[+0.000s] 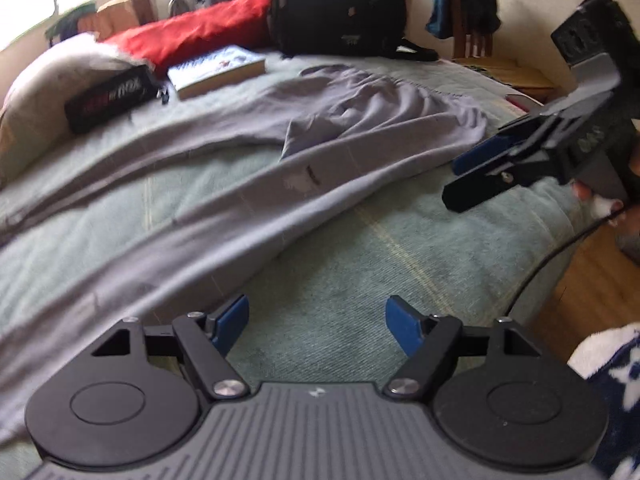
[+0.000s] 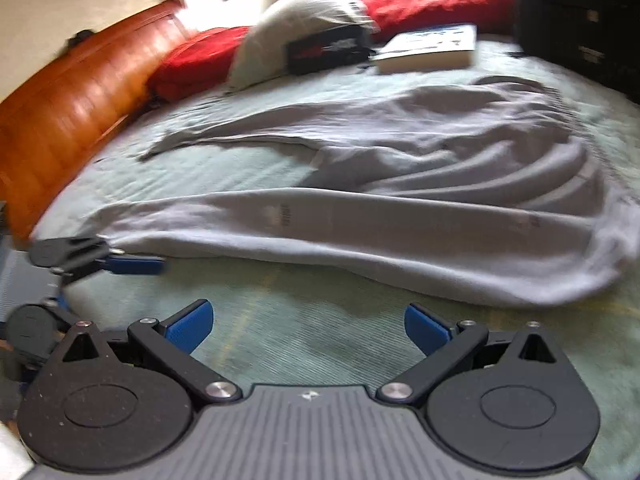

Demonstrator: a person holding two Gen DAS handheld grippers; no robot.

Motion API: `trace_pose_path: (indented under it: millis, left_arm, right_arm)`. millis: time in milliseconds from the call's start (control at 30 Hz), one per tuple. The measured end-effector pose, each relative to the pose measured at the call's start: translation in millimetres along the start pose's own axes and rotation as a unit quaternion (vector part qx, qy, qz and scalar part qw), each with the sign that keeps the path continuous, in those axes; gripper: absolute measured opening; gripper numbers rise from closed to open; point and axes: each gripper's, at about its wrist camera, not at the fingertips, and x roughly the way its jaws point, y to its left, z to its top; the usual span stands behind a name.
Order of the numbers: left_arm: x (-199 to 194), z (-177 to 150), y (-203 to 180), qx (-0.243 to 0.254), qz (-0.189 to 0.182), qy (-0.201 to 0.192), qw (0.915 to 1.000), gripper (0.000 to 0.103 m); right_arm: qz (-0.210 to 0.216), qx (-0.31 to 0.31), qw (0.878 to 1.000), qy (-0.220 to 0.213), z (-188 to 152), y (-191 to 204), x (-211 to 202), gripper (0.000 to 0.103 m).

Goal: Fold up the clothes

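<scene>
1. Our left tongs (image 1: 316, 326) and right tongs (image 2: 308, 326) both hang released, grasping nothing.
2. The grey trousers (image 2: 400, 216) lie spread flat on the bed (image 2: 320, 344), legs apart, probably laid out for folding.

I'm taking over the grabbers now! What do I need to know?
Left gripper: jaws open, nothing between them, over bare blanket near the bed's front edge.
Right gripper: jaws open, empty, also over bare blanket.
Grey trousers: spread flat on the green blanket, both legs stretched out apart, waist end to the right in the right wrist view. Neither gripper touches them.
Book and black case lie by the pillows, clear of the trousers.
Done: trousers laid out. No fold shows yet.
Left: probably bring one leg over the other, then fold them lengthwise.
</scene>
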Motion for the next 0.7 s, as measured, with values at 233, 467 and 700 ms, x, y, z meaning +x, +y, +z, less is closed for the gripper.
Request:
trace_pose_path:
  millis: [233, 467, 700]
  left_arm:
    - [3, 0, 31, -0.043, 0.015, -0.002, 0.9990, 0.078]
    - [15, 18, 59, -0.049, 0.049, -0.010, 0.9975, 0.080]
    - [24, 29, 63, -0.029, 0.098, -0.032, 0.9942, 0.080]
  right_arm:
    - [0.016, -0.054, 0.998, 0.024, 24, 19, 41, 0.103]
    - [0.019, -0.066, 0.998, 0.016, 49, 14, 59, 0.103]
    - [0.002, -0.085, 0.996, 0.001, 66, 14, 67, 0.103]
